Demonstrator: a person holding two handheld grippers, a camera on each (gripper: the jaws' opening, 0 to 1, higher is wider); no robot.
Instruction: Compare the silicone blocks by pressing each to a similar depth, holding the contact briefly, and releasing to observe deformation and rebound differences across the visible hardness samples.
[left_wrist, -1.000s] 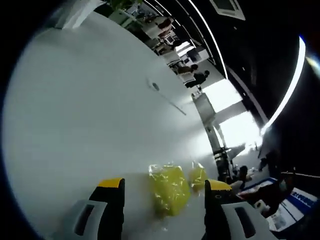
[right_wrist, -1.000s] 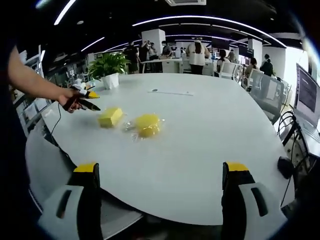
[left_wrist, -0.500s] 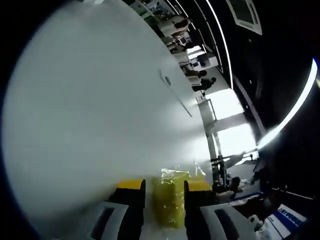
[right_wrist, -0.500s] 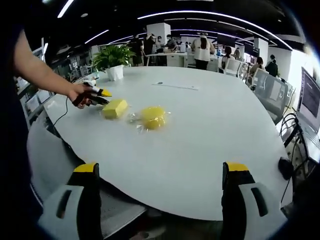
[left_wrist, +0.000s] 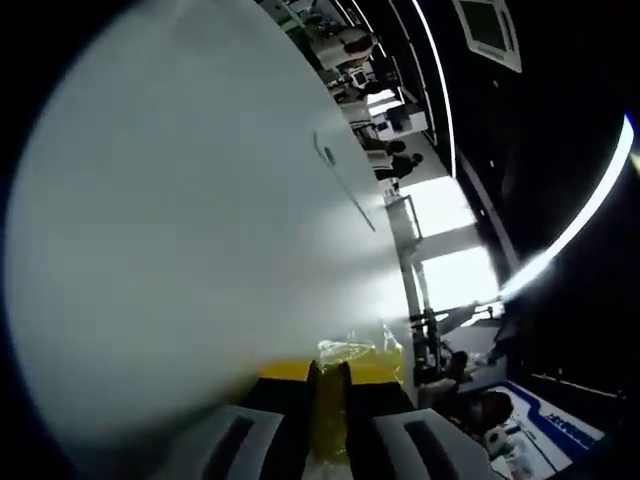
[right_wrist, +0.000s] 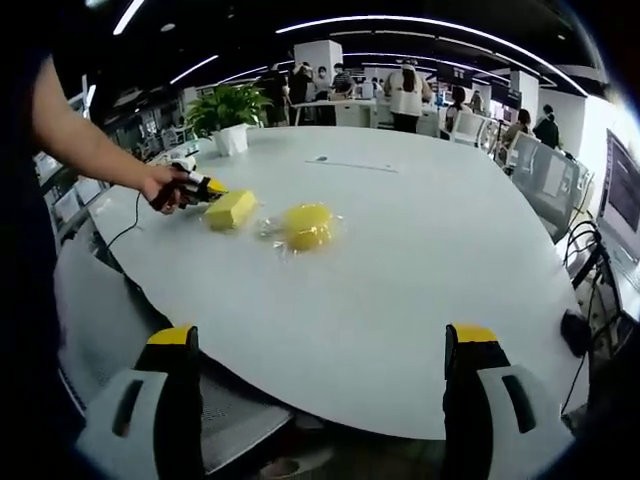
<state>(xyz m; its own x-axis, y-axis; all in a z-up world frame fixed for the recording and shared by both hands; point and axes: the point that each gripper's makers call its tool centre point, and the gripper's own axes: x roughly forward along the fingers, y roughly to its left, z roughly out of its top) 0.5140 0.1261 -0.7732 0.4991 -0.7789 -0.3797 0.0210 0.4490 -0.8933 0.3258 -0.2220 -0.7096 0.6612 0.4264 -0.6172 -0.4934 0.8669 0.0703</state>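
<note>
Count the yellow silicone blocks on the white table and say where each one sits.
2. A rectangular yellow silicone block sits at the left gripper, squeezed there. A rounder yellow block in clear wrap lies just beside it on the white table.

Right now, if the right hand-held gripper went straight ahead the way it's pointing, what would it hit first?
Probably the white table: the right hand-held gripper is open and held back from the near edge, with bare tabletop ahead. The wrapped yellow block lies further on, slightly left of that line, so it may miss it. Depth is hard to judge.
</note>
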